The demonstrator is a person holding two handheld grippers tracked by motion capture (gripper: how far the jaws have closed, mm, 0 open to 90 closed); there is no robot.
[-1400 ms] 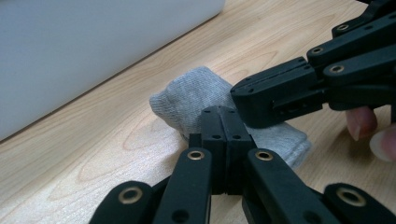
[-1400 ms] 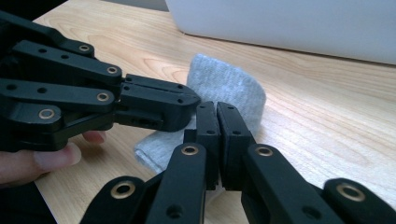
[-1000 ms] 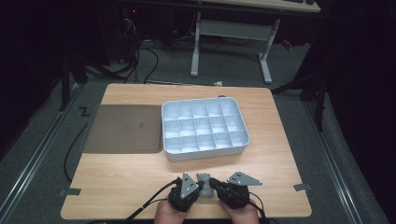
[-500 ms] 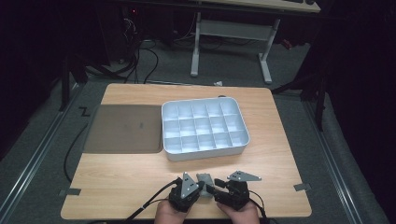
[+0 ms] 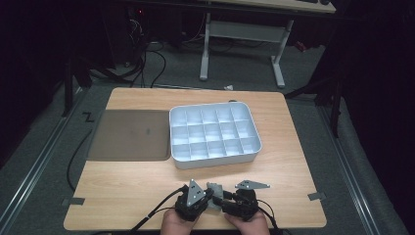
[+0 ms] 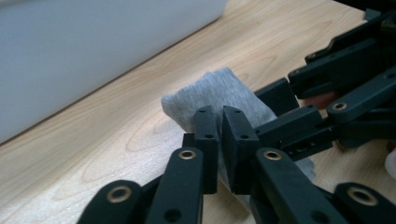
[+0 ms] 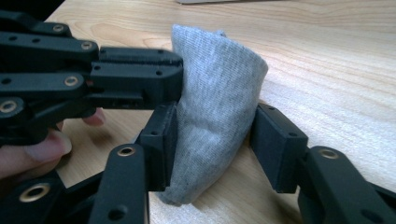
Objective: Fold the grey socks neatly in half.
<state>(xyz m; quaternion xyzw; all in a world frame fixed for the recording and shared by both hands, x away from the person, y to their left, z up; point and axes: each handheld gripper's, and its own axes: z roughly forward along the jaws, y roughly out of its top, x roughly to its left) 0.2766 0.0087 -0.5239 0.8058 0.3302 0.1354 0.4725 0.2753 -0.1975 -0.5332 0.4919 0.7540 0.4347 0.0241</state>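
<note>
A small grey cloth pouch (image 5: 214, 188) stands on the wooden table near its front edge, held between both grippers. My left gripper (image 6: 219, 126) is shut on one edge of the pouch (image 6: 219, 88), its jaws almost touching. My right gripper (image 7: 215, 135) has its jaws wider apart, pressed against both sides of the pouch (image 7: 219, 79). In the right gripper view the left gripper's fingers (image 7: 140, 77) come in from the left and meet the cloth. From above, the left gripper (image 5: 208, 196) and the right gripper (image 5: 223, 199) sit side by side.
A white tray (image 5: 215, 161) divided into several empty compartments sits at the middle of the table, and its wall (image 6: 93, 46) is close behind the pouch. A dark flat mat (image 5: 129, 134) lies to its left. A metal desk frame (image 5: 205, 49) stands on the floor beyond.
The right gripper has edged slightly left toward the left one. The pouch and tray stay where they were.
</note>
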